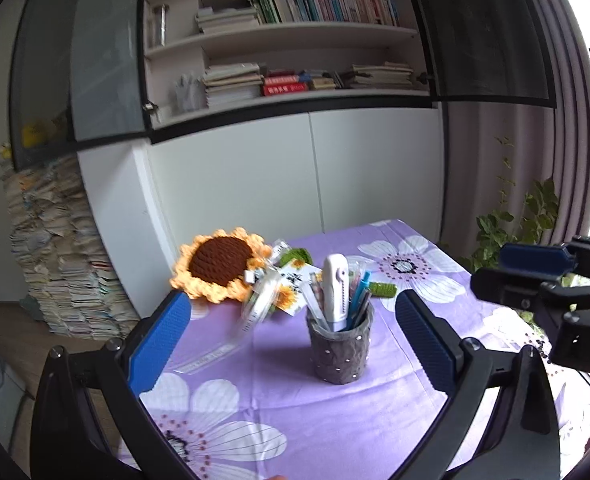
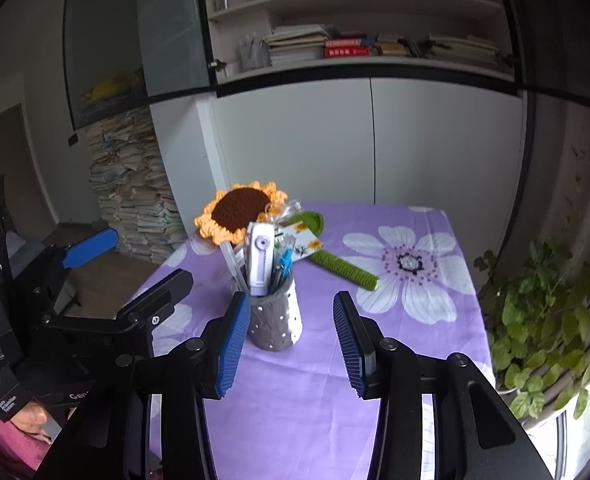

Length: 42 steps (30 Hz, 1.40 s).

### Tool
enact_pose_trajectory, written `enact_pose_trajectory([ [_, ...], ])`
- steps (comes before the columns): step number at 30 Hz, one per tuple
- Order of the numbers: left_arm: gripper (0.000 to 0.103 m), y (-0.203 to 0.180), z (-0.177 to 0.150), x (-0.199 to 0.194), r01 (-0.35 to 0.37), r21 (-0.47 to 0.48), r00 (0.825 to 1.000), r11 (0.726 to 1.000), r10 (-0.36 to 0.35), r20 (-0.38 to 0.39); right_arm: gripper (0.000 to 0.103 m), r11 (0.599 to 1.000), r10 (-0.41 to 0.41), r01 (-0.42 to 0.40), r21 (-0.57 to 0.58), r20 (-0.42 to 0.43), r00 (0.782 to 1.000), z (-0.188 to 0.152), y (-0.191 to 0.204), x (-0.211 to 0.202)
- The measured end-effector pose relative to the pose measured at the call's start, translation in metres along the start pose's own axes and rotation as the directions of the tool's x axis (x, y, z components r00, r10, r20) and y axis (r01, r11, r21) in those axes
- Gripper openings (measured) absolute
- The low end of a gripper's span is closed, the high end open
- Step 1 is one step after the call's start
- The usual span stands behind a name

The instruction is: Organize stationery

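Note:
A grey studded pen holder (image 1: pixel 341 354) (image 2: pixel 277 322) stands upright on the purple flowered tablecloth (image 1: pixel 295 408). It holds a white correction tape (image 1: pixel 335 284) (image 2: pixel 261 256), blue pens and clear sticks. Left of it, a clear ruler-like strip (image 1: pixel 253 308) shows blurred over the cloth. My left gripper (image 1: pixel 293 300) (image 2: pixel 127 268) hovers wide open on the near side of the holder, nothing between its pads. My right gripper (image 2: pixel 291 304) (image 1: pixel 535 268) is raised to the right of the left one, jaws partly apart and empty, with the holder just beyond its fingers.
A crocheted sunflower (image 1: pixel 219 264) (image 2: pixel 239 210) with a green stem (image 2: pixel 341 266) and a paper tag lies behind the holder. A leafy plant (image 2: pixel 543 320) stands right of the table. White cabinets, bookshelves and a paper stack (image 1: pixel 59 264) lie beyond the far edge.

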<state>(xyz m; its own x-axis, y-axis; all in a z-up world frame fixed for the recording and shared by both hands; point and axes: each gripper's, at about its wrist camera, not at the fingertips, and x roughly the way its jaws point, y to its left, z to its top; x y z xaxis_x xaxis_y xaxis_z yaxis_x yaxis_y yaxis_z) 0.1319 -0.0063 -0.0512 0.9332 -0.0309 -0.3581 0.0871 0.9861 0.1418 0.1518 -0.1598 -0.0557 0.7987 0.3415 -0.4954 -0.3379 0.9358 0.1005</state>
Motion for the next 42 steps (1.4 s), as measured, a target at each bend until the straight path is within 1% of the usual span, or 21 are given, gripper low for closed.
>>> enact_pose_trajectory([
  [1,0.102,0.001,0.003,-0.009,-0.005,-0.003,1.000,1.000,0.005,0.007,0.044,1.000,-0.007,0.008,-0.012,0.021,1.000,0.003,0.005,-0.010],
  [3,0.102,0.003,0.011,-0.028,0.001,-0.018,1.000,1.000,0.000,0.027,0.054,0.999,-0.013,0.015,-0.028,0.059,0.998,0.009,0.012,-0.029],
  [4,0.102,0.004,0.014,-0.038,0.002,-0.026,0.999,1.000,-0.001,0.039,0.068,0.999,-0.019,0.022,-0.031,0.087,0.996,0.011,0.016,-0.041],
  [5,0.102,0.006,0.017,-0.048,0.001,-0.034,0.999,0.999,0.001,0.052,0.076,0.999,-0.027,0.030,-0.030,0.121,0.992,0.012,0.019,-0.053],
  [8,0.102,0.009,0.023,-0.073,-0.009,-0.050,0.997,0.999,0.013,0.075,0.085,0.998,-0.049,0.057,-0.030,0.224,0.973,0.013,0.029,-0.088],
  [11,0.102,0.011,0.024,-0.095,0.001,-0.071,0.995,0.997,0.006,0.103,0.086,0.997,-0.055,0.067,-0.035,0.282,0.958,0.010,0.039,-0.117],
  [15,0.102,0.011,0.021,-0.117,0.012,-0.087,0.991,0.996,0.000,0.134,0.088,0.995,-0.068,0.086,-0.043,0.321,0.945,0.001,0.051,-0.138],
  [17,0.102,0.012,0.018,-0.123,0.009,-0.093,0.990,0.996,0.005,0.140,0.096,0.993,-0.090,0.108,-0.037,0.331,0.939,-0.003,0.057,-0.145],
  [20,0.102,0.013,0.014,-0.135,0.010,-0.106,0.990,0.994,0.005,0.143,0.097,0.991,-0.112,0.132,-0.032,0.360,0.926,-0.010,0.064,-0.159],
  [26,0.102,0.016,0.014,-0.159,-0.031,-0.116,0.984,0.993,0.051,0.171,0.097,0.989,-0.106,0.139,-0.054,0.402,0.909,-0.018,0.079,-0.184],
  [31,0.102,0.018,0.015,-0.181,-0.061,-0.117,0.971,0.991,0.086,0.223,0.097,0.988,-0.092,0.137,-0.074,0.436,0.895,-0.019,0.089,-0.197],
  [34,0.102,0.016,0.013,-0.189,-0.073,-0.106,0.967,0.992,0.097,0.235,0.097,0.987,-0.091,0.140,-0.075,0.455,0.886,-0.021,0.091,-0.203],
  [36,0.102,0.014,0.012,-0.191,-0.073,-0.096,0.967,0.993,0.094,0.238,0.097,0.987,-0.094,0.143,-0.073,0.460,0.883,-0.022,0.091,-0.204],
  [42,0.102,0.006,0.009,-0.194,-0.081,-0.069,0.963,0.994,0.096,0.250,0.097,0.990,-0.085,0.128,-0.065,0.449,0.889,-0.025,0.089,-0.204],
])
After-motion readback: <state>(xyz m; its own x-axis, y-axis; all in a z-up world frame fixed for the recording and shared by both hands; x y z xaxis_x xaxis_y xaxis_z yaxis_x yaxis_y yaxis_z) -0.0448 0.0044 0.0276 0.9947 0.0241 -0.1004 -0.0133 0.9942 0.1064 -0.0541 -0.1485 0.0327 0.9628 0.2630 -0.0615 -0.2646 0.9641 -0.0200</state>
